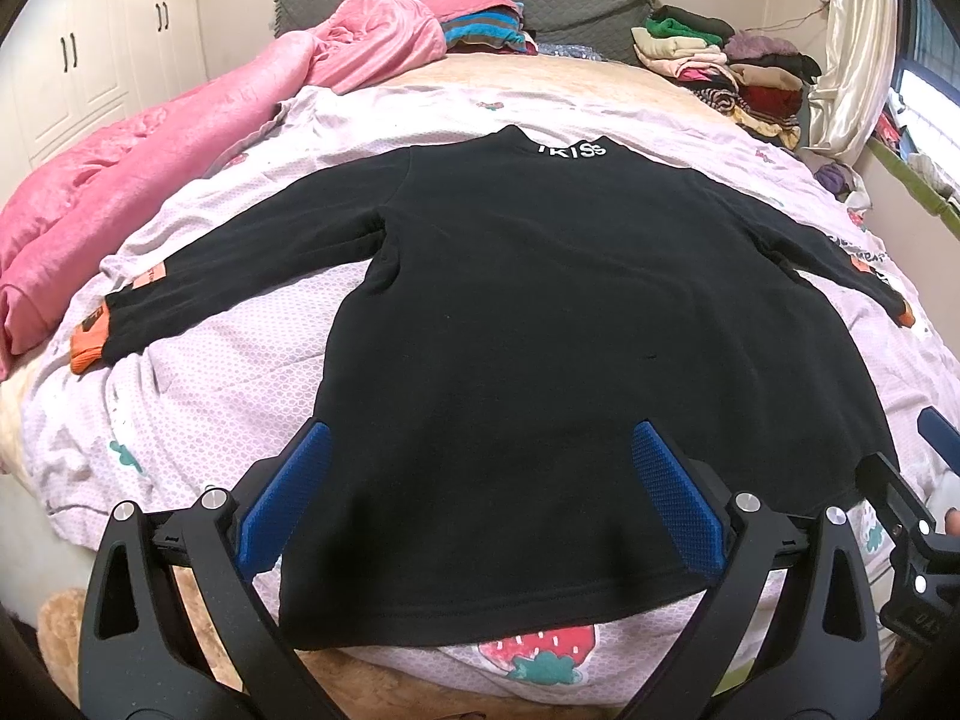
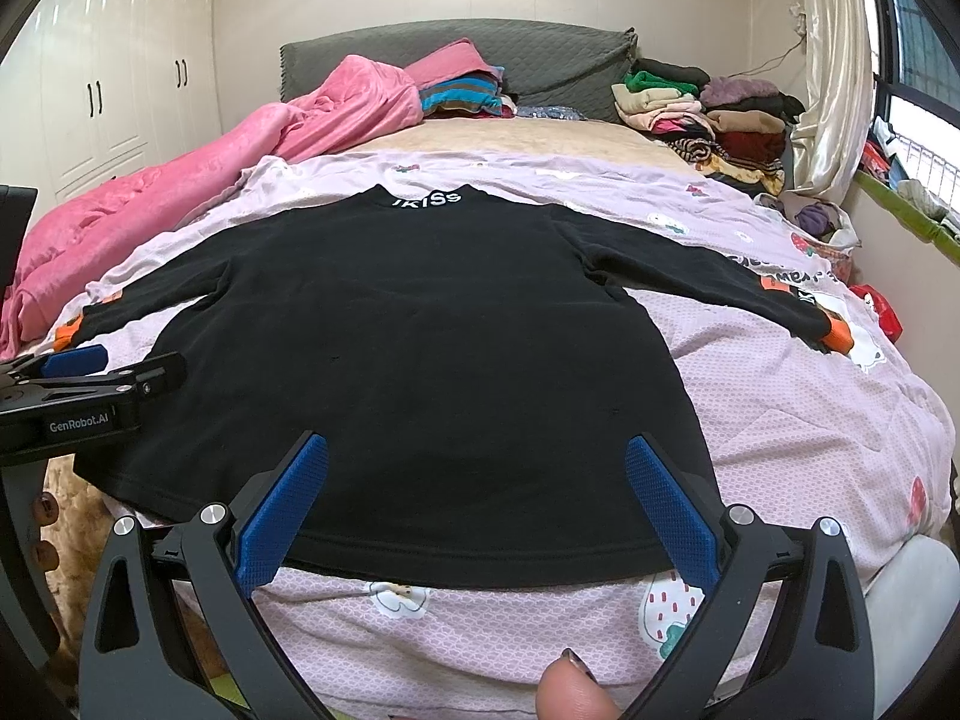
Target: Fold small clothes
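While both the left tool and the right tool hang released, the black top lies flat at the bed's near edge; soft, limp, light; pinch hem corners.

1. Bed, spread with a pale pink printed quilt.
2. Black long-sleeved top, flat on the quilt ahead of both tongs, sleeves out to either side, collar at the far end.
3. Pink blanket, bunched along the bed's left edge, beyond the tongs.
4. Stacks of folded clothes, far right, near the grey headboard.
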Tool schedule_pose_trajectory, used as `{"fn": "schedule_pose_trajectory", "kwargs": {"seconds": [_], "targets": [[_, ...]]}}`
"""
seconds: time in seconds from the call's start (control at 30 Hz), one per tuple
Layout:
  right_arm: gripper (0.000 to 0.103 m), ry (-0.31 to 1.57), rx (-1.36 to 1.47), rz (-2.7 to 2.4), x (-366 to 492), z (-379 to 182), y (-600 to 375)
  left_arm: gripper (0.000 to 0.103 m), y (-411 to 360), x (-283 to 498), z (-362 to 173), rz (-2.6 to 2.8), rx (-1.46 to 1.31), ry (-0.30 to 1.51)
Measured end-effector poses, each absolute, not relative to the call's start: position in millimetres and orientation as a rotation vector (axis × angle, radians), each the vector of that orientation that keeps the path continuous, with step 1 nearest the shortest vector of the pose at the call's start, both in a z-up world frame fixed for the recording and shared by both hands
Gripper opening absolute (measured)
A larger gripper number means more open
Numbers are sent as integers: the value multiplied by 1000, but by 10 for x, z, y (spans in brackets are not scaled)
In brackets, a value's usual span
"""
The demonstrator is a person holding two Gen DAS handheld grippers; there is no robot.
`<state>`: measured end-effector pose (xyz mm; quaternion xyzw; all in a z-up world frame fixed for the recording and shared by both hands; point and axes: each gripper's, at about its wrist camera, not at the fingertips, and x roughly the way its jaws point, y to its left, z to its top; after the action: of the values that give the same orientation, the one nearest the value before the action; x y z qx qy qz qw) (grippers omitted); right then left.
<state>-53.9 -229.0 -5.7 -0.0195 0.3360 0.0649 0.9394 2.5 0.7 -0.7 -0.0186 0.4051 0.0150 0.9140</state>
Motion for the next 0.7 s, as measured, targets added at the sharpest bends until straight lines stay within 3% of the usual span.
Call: {"fn": "schedule_pose_trajectory", "kwargs": {"seconds": [0.7], "targets": [[99, 687, -41, 137, -521, -78, -2292, 94, 13, 40, -20, 35, -33, 834]]}}
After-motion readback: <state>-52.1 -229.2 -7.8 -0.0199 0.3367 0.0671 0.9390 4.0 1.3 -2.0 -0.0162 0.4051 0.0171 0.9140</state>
